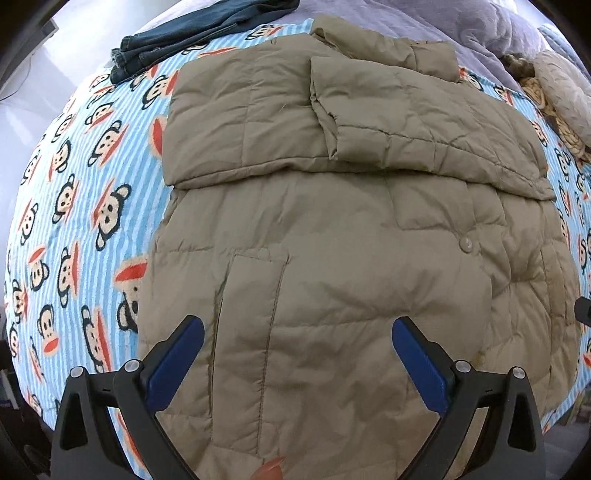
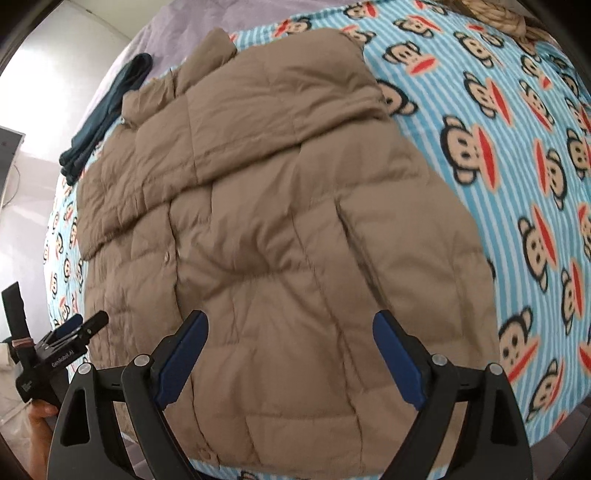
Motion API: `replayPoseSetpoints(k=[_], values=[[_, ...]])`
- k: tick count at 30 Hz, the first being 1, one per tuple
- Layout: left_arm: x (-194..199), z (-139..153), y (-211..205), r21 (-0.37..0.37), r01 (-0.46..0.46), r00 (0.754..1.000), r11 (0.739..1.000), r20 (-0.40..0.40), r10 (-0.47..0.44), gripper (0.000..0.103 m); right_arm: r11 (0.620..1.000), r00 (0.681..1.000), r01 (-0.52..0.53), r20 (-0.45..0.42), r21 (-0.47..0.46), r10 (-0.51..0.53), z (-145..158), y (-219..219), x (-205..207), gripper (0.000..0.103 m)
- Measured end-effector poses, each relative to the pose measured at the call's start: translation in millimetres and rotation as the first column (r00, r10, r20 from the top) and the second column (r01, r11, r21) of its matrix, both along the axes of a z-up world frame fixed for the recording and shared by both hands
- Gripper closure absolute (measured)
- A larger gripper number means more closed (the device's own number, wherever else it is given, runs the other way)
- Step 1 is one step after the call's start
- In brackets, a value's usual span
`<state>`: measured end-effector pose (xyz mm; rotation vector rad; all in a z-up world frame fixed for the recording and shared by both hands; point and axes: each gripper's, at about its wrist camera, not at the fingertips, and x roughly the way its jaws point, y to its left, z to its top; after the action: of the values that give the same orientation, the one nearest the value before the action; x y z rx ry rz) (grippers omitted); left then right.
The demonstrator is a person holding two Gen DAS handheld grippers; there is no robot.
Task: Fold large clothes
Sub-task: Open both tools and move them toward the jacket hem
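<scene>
A large khaki quilted puffer jacket lies flat on a blue striped monkey-print blanket, with both sleeves folded across its chest. My left gripper is open and empty, hovering over the jacket's lower hem near a pocket. My right gripper is open and empty over the jacket at its lower right part. The left gripper also shows at the left edge of the right wrist view, beside the jacket's hem.
Folded dark denim jeans lie at the far left of the bed on a lilac cover. A beige knitted item lies at the far right. The blanket spreads to the right of the jacket. The bed edge is close below.
</scene>
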<state>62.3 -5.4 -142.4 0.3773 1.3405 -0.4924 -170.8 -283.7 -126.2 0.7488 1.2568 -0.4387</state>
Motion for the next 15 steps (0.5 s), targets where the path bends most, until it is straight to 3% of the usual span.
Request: replayPoseSetpoints(k=[7,13,15], values=[[-4.7,-5.9,20.5,0.005,0.022,0.999,1.0,-0.023,-0.022,0.001,0.996,0.996,0.072,-0.046,0.048,-0.07,-2.8,14.1,-26.8,0.011],[1.6,-5.8,82.7,-0.008,-0.103,0.994,0.995,-0.02,0.103,0.001,0.996,0.997,0.064,-0.056,0.054,-0.061,1.4,17.9,-39.5,0.011],[3.1,-9.4,108.4,-0.029,-0.146,0.988,0.989,-0.06,0.144,0.001,0.997,0.996,0.067,-0.066,0.046,-0.064,0.9,13.0,-44.6,0.011]])
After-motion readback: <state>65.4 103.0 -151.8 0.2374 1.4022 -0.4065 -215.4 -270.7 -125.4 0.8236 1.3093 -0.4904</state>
